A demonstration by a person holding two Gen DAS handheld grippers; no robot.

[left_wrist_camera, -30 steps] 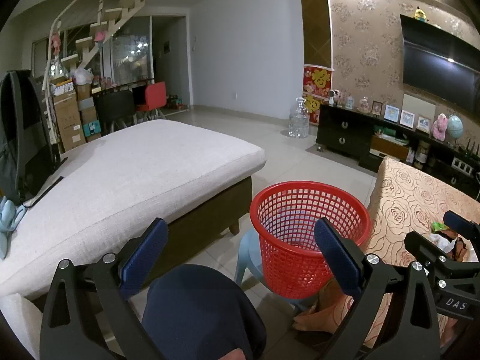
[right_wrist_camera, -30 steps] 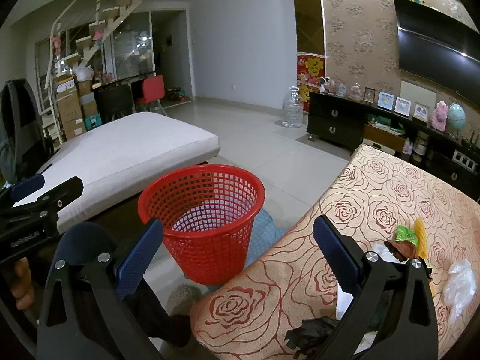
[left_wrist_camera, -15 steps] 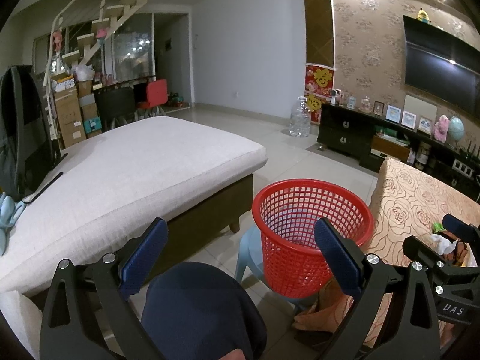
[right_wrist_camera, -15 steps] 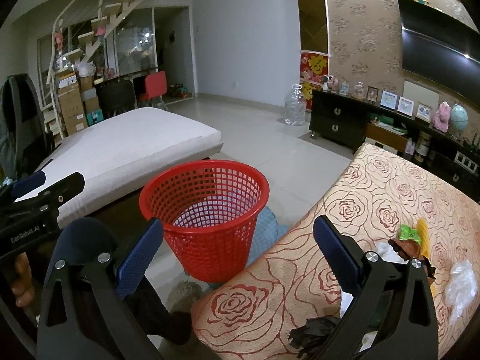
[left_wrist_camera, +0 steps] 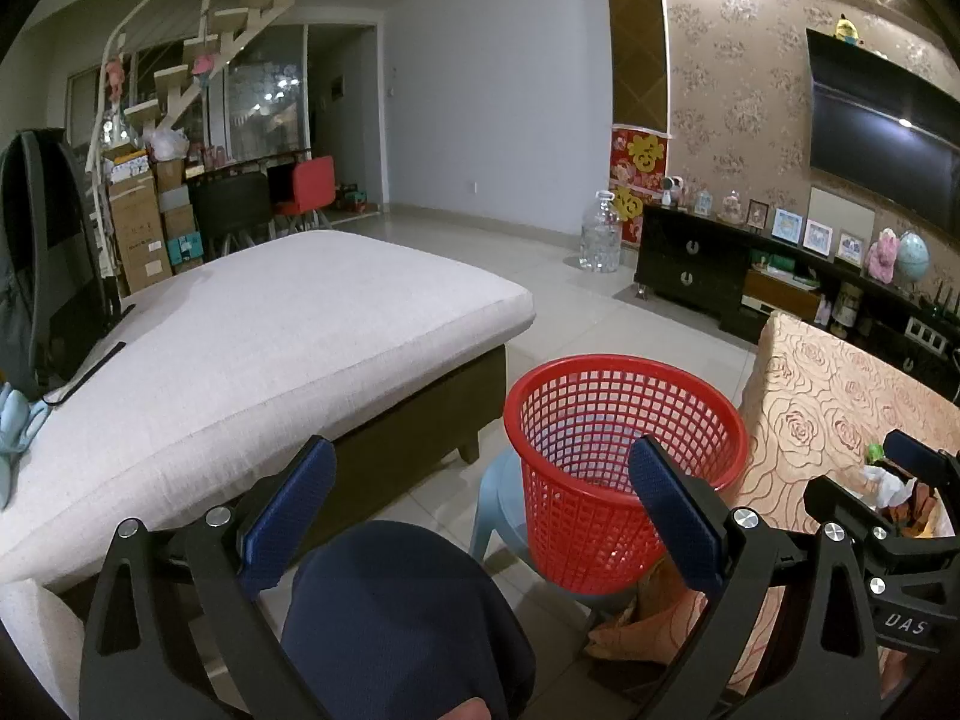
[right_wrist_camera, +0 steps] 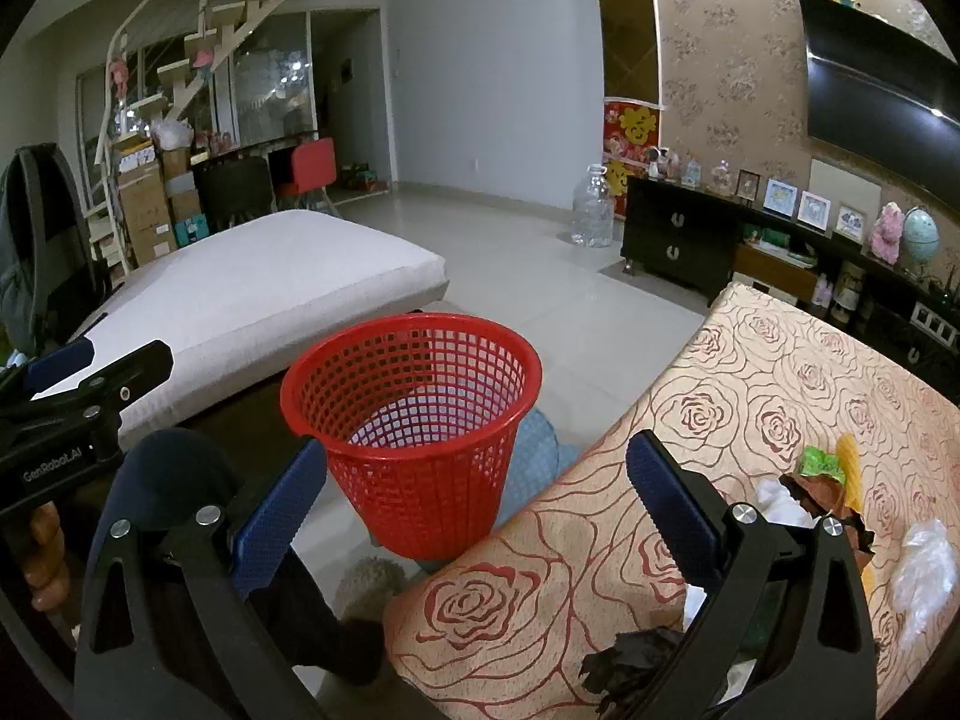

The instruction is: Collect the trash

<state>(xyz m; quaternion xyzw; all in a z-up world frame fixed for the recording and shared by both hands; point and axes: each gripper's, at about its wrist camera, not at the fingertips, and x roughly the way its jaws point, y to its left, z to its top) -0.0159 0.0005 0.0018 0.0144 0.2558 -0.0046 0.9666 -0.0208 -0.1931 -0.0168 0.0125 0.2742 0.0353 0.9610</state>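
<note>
Both grippers wide open, empty; right gripper (right_wrist_camera: 474,504) nearer the trash pile (right_wrist_camera: 822,486), which lies to its right on the table (right_wrist_camera: 750,396), basket (right_wrist_camera: 414,414) left; left gripper (left_wrist_camera: 480,510) idle

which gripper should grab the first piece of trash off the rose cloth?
Right gripper: open, with the trash pile on the rose cloth just past its right finger. Left gripper, also open, faces the couch and red basket, farther away.

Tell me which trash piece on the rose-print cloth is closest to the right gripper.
The black crumpled scrap at the cloth's near edge, just beside the right gripper's right finger. The green wrapper and clear plastic lie farther along the rose-print cloth.
</note>
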